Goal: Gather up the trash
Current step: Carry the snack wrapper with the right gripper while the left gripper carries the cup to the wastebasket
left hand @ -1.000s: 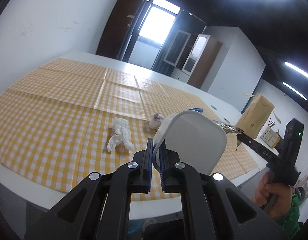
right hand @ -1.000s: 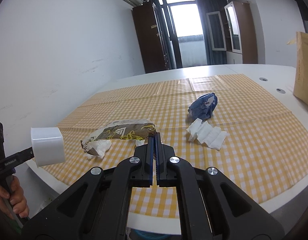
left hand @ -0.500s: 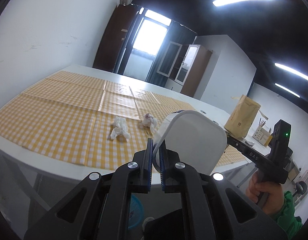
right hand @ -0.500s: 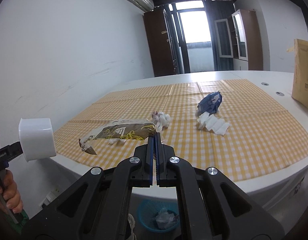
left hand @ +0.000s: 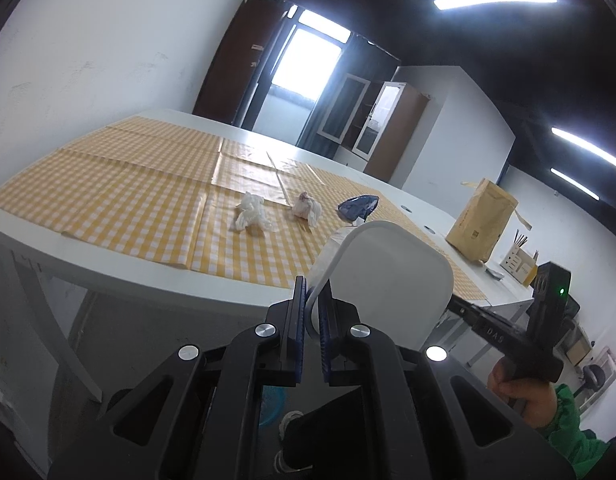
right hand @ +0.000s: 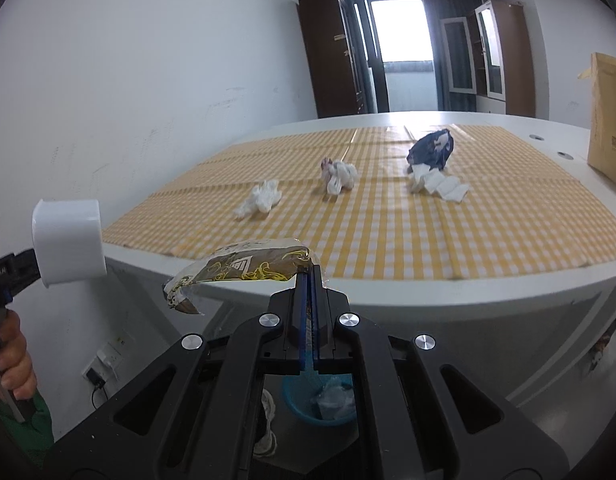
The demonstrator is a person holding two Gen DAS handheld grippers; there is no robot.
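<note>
L gripper (left hand: 315, 312) is clamped on the rim of a white plastic cup (left hand: 391, 280), held in the air in front of the table (left hand: 120, 276) edge; cup lies on its side, w/ its base twd the lens. In the right wrist view the same cup (right hand: 68, 240) shows at far left, off the table.

R gripper (right hand: 308, 284) is pinched tight on one end of a brown-and-gold snack wrapper (right hand: 244, 270); the wrapper sticks out to the left of the fingertips, hanging in air just before the table edge, not touching it.

Trash on the yellow checked cloth (right hand: 407, 232): crumpled white tissue (right hand: 262, 198), a 2nd tissue wad w/ a pinkish spot (right hand: 337, 174), a dark blue wrapper (right hand: 431, 148) touching folded white napkins (right hand: 439, 184). A blue bin (right hand: 319, 400) sits on the floor below the R gripper, w/ crumpled stuff inside. A brown paper bag (left hand: 481, 220) stands on the table past the cloth.
</note>
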